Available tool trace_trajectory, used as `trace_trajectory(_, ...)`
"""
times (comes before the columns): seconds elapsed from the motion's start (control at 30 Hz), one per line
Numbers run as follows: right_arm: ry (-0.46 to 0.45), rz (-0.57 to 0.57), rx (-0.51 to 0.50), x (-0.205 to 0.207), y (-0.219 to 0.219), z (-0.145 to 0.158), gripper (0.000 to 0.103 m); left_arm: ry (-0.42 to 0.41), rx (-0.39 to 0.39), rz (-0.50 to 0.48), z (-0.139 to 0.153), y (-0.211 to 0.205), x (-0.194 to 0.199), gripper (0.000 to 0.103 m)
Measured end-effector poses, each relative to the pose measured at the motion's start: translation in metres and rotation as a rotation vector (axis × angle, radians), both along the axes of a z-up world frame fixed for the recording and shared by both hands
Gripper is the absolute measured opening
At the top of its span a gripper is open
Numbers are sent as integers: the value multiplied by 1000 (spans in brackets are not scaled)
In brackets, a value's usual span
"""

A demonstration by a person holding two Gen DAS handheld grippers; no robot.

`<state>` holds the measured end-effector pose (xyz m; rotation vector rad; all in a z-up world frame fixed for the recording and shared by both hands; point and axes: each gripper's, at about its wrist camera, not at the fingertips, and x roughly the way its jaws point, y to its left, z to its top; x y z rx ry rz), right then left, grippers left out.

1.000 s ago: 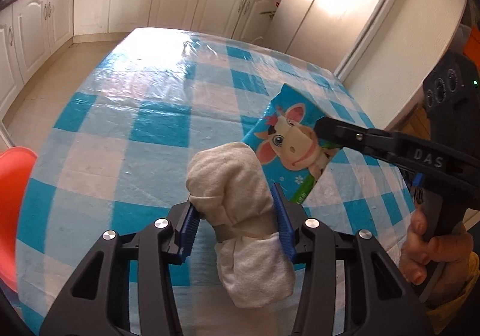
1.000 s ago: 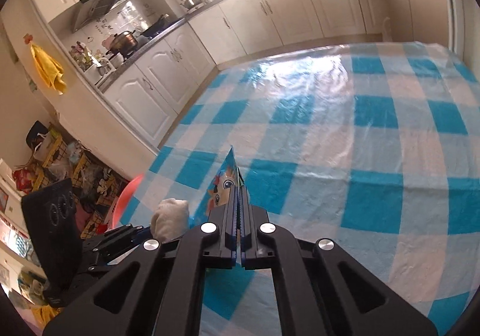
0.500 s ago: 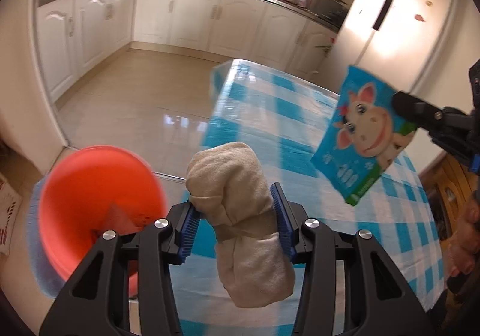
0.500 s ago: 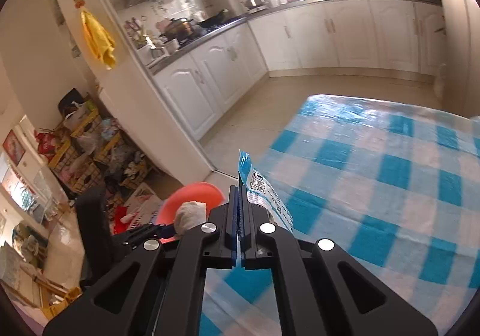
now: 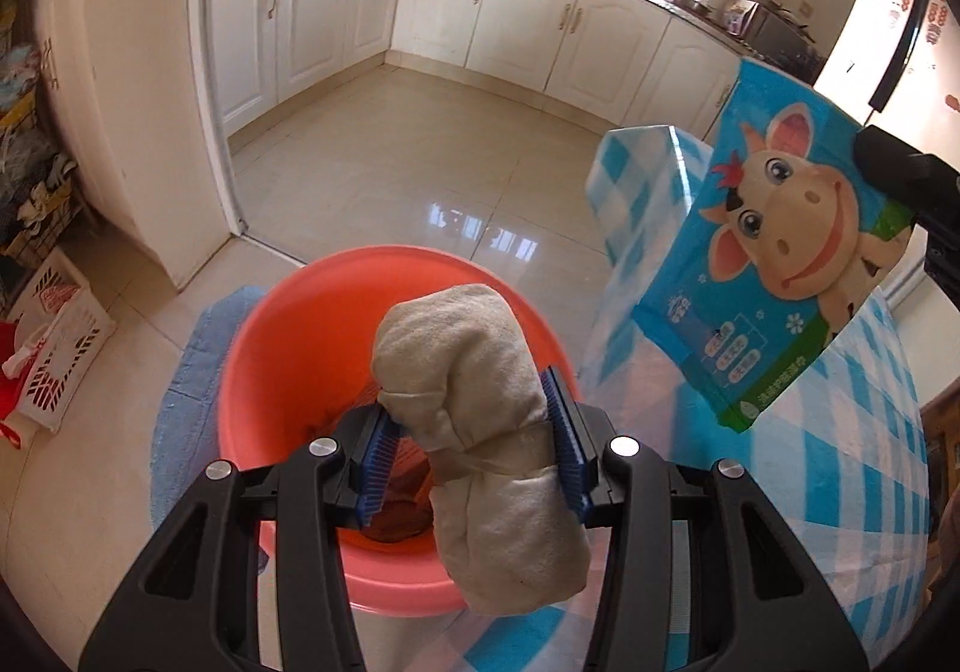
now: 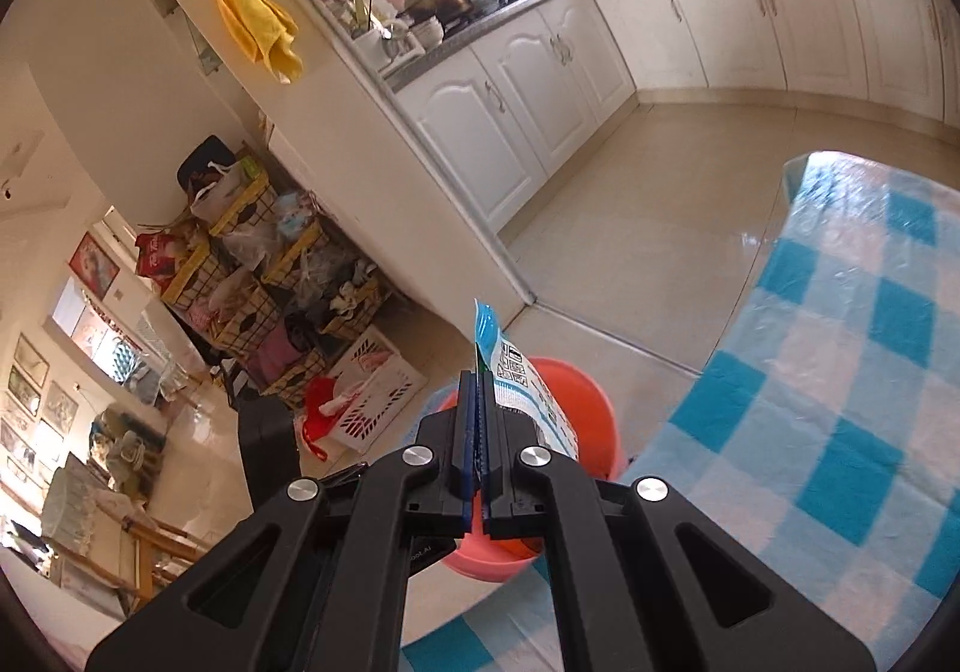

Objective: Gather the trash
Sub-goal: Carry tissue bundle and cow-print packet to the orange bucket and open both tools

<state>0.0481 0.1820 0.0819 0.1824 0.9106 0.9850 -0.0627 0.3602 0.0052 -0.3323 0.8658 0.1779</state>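
Two pieces of trash are in the air at once, one in each claw. The left gripper is clamped around the waist of a rolled beige cloth bundle, its blue pads pressing in just where a strip ties the roll. The bundle hangs over the mouth of the orange bucket, which stands on the tiled floor right beside the edge of the table with the blue-checked cloth; something dark already lies at the bucket's bottom.

The right gripper is pinched fully shut on the edge of a blue snack bag with a cartoon cow. From the right wrist camera the bag shows edge-on, rising from between the jaws with the bucket beyond and below it.

Judging by its look, the bundle is soft, light and squashy: the tied waist is the sound place to hold, since the cloth bulges on both sides of the pads and should not slip. It should fall straight once freed. The bag looks thin, limp and slick, nearly weightless; an edge pinch suffices, yet it may flutter or drift as it falls, so it probably wants letting go low and well over the bucket's opening
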Motion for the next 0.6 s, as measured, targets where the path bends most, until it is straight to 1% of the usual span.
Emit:
trace_trajectory(0.1, 42, 21, -8, 4, 18, -16, 1, 21, -8, 19, -11, 12, 0, 47)
trace_trajectory(0.3, 77, 50, -69, 5, 45, -45, 1, 63, 2, 41, -29, 21, 3, 48)
trace_trajectory(0.37, 96, 59, -95, 6, 51, -55, 5, 71, 6, 42, -35, 24, 5, 49)
trace_trajectory(0.4, 92, 50, -114, 6, 52, -59, 5, 73, 7, 45, -37, 25, 7, 50)
trace_trajectory(0.43, 94, 41, -125, 6, 53, -62, 8, 74, 19, 50, -38, 25, 8, 53)
trace_trajectory(0.47, 101, 40, -125, 6, 52, -63, 16, 77, 32, 54, -39, 25, 9, 56)
trace_trajectory(0.5, 105, 33, -117, 6, 48, -63, 40, 79, 53, 58, -38, 24, 10, 61)
trace_trajectory(0.53, 92, 12, -120, 5, 43, -61, 60, 78, 70, 62, -38, 25, 9, 66)
trace_trajectory(0.57, 75, 1, -121, 4, 40, -59, 63, 77, 100, 69, -36, 23, 9, 68)
trace_trajectory(0.6, 47, -6, -121, 1, 35, -54, 64, 75, 126, 75, -34, 21, 9, 70)
